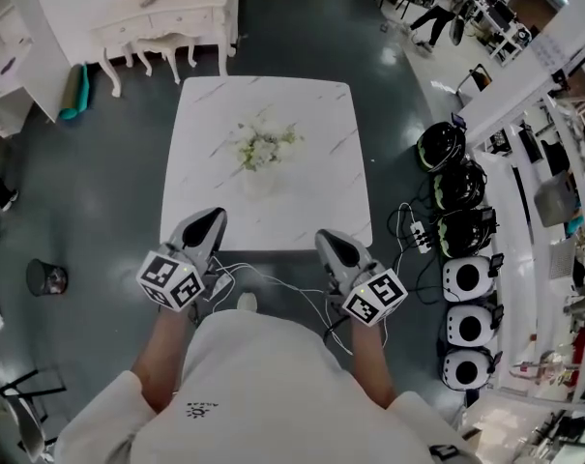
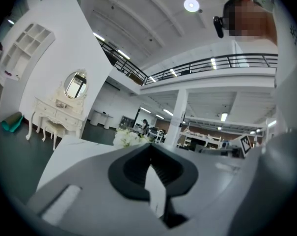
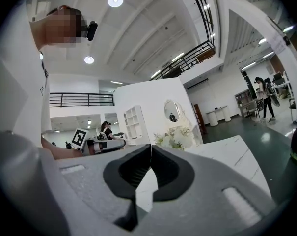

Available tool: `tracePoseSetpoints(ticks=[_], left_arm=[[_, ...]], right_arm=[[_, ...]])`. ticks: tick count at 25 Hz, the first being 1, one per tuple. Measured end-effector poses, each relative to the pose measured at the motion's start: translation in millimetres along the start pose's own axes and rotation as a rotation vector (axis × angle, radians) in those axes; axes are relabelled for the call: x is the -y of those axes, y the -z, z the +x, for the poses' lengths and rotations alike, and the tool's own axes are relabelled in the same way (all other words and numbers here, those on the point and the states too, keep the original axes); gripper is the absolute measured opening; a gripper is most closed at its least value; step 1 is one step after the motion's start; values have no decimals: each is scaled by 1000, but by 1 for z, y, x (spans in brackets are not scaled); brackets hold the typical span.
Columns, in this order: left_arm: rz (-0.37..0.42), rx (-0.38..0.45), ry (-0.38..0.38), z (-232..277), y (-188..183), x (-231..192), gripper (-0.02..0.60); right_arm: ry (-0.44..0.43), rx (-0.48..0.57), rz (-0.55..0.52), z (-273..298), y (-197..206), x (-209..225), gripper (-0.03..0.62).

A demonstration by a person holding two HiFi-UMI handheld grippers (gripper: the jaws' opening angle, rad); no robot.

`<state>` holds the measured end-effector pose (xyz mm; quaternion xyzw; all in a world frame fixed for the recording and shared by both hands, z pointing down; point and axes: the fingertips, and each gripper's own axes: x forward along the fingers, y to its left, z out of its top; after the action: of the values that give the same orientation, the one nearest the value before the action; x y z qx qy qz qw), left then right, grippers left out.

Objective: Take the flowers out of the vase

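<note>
White flowers with green leaves [image 1: 263, 147] stand in a clear vase [image 1: 257, 179] near the middle of a white marble table [image 1: 210, 114]. Both grippers hover level at the table's near edge, well short of the bouquet. My left gripper [image 1: 217, 217] is by the near left corner, its jaws shut on nothing. My right gripper [image 1: 327, 237] is by the near right corner, also shut and empty. The left gripper view has the flowers [image 2: 127, 137] just above the shut left gripper [image 2: 149, 147]. In the right gripper view the flowers [image 3: 174, 139] stand beyond the shut right gripper [image 3: 150, 147].
Right of the table, several black helmets [image 1: 445, 147] and white round units [image 1: 469, 278] line the floor, with a power strip [image 1: 420, 235] and cables near my feet. A white dresser [image 1: 166, 17] stands beyond the table. A small bin [image 1: 46, 278] sits at the left.
</note>
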<state>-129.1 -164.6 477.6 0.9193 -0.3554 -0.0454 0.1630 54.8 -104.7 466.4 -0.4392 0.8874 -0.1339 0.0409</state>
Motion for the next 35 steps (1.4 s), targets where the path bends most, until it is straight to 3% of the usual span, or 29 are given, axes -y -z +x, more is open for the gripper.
tracePoseSetpoints(ticks=[13, 24, 35], left_arm=[[-7, -1, 22, 3, -10, -52, -12], [2, 10, 28, 11, -8, -49, -12], [27, 22, -25, 38, -13, -42, -11]], right_arm=[[34, -2, -19, 46, -1, -1, 2], [20, 9, -29, 55, -8, 4, 2], [-20, 12, -42, 65, -19, 41, 2]])
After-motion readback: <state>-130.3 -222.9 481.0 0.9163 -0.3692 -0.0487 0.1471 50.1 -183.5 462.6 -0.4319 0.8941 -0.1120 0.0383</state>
